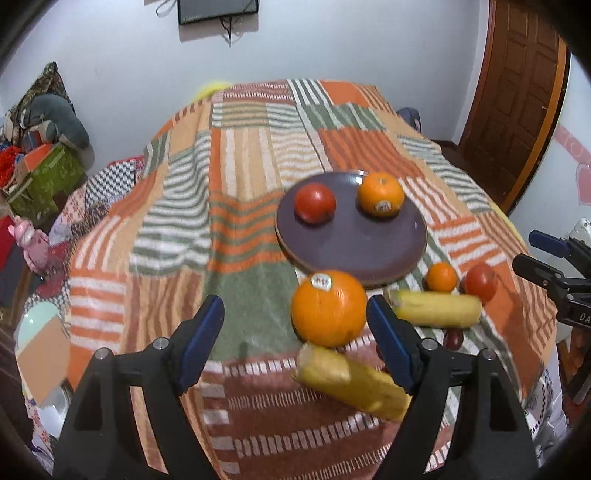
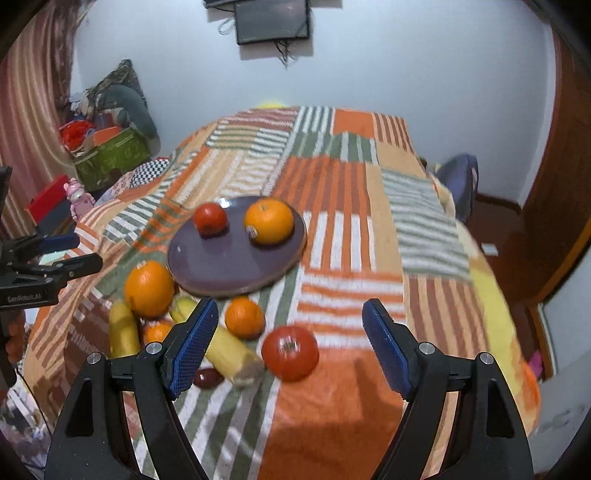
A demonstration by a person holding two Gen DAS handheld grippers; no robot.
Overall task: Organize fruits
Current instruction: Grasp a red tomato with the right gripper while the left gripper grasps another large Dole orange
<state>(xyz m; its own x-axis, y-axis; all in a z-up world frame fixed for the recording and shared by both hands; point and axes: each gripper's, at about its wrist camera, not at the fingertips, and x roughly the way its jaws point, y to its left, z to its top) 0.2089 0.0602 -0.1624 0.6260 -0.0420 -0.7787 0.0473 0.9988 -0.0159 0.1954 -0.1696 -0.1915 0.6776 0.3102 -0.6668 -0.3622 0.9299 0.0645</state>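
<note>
Left wrist: my left gripper (image 1: 295, 339) gapes beside the plate (image 1: 351, 254); my right gripper (image 2: 290, 343) gapes over a tomato (image 2: 290, 352).

A plate (image 2: 207, 269) on the bed (image 2: 351, 177) holds a tomato (image 2: 209, 218) left of an orange (image 2: 269, 220); more oranges (image 2: 149, 284), bananas (image 2: 231, 350) and another tomato (image 2: 290, 353) lie before it.

Pale blue-white walls (image 2: 406, 74), wall-mounted dark screen (image 2: 272, 20), brown wooden door (image 1: 517, 110), striped curtain (image 2: 29, 110), cluttered green box (image 2: 110, 157), patchwork-covered bed (image 2: 351, 229).
</note>
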